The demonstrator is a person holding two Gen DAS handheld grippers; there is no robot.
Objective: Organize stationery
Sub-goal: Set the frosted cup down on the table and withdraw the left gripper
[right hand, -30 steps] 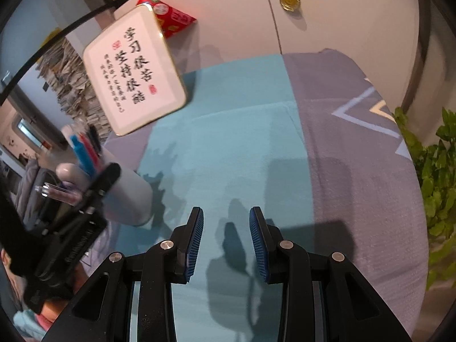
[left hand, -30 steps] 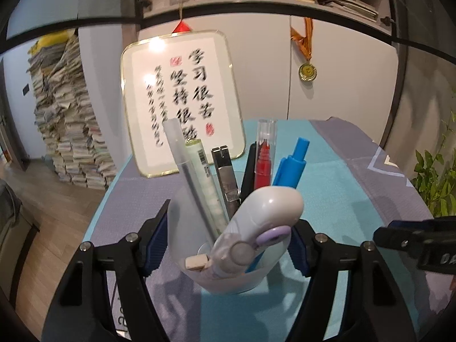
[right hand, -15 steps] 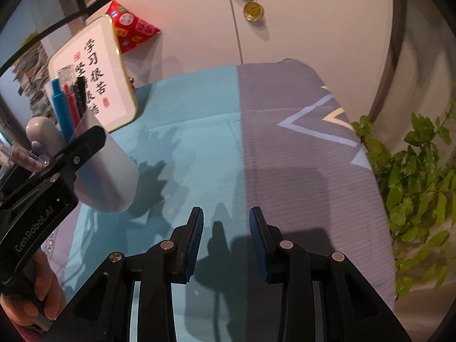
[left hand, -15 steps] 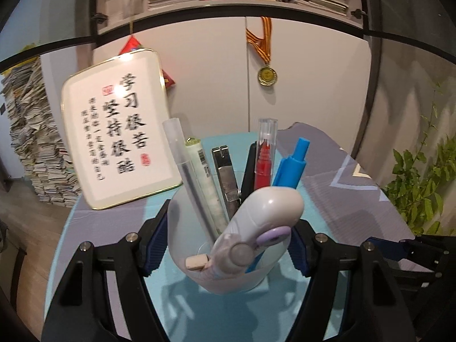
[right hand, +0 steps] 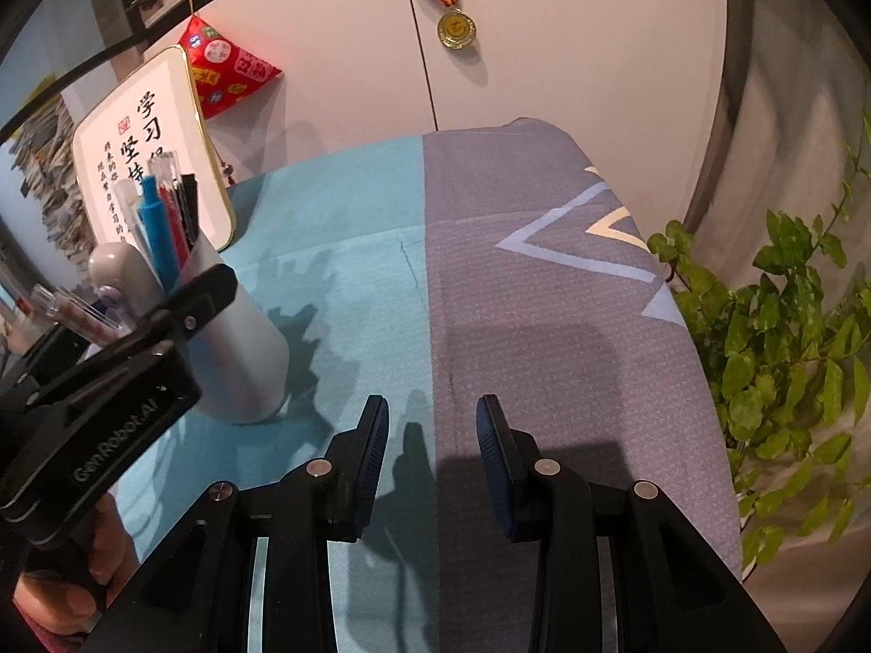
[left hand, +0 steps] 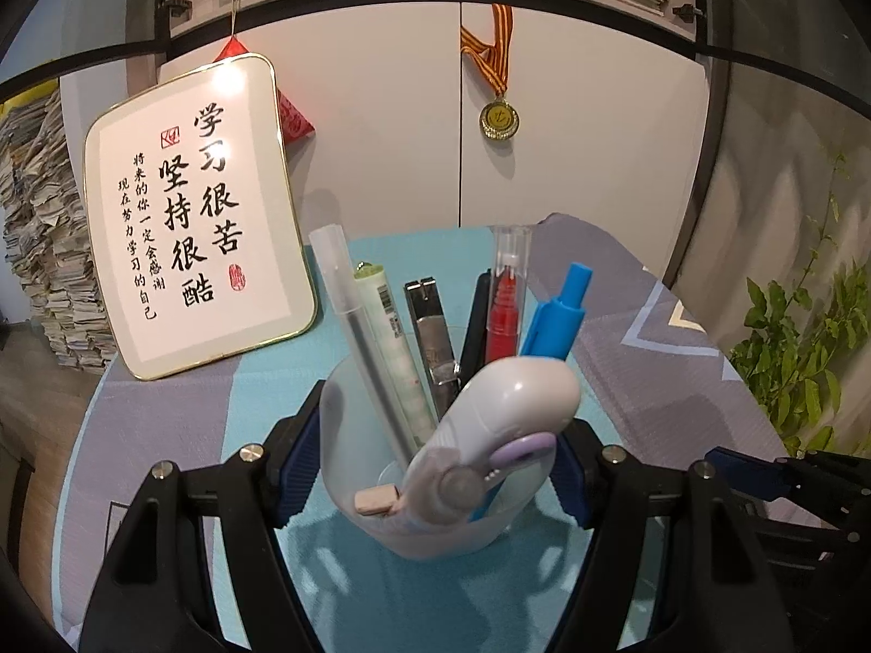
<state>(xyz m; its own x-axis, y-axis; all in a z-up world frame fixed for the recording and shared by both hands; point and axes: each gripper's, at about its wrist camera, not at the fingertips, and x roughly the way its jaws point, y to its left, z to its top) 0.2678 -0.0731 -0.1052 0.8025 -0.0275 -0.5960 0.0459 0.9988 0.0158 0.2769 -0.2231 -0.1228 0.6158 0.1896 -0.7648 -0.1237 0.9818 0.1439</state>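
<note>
A translucent white cup (left hand: 348, 435) holds several pens and tools, among them a blue pen (left hand: 555, 321), a red pen (left hand: 506, 305) and a white correction-tape dispenser (left hand: 506, 408). My left gripper (left hand: 435, 468) is shut on the cup, with one blue pad against each side. In the right wrist view the same cup (right hand: 245, 359) leans at the left, its base at or just over the cloth, with the left gripper (right hand: 179, 315) around it. My right gripper (right hand: 433, 435) is open over the cloth with nothing between its fingers. It also shows at the right edge of the left wrist view (left hand: 762, 479).
The table wears a teal and grey cloth (right hand: 544, 326). A framed calligraphy board (left hand: 201, 217) leans at the back left against white cabinet doors, where a medal (left hand: 498, 119) hangs. A green plant (right hand: 789, 326) stands past the table's right edge. Paper stacks (left hand: 38, 250) rise at far left.
The left gripper has swung with the cup still in it, so the medal and cabinet now face it. Seen from the right wrist, cup and left gripper moved inward from the left edge.
</note>
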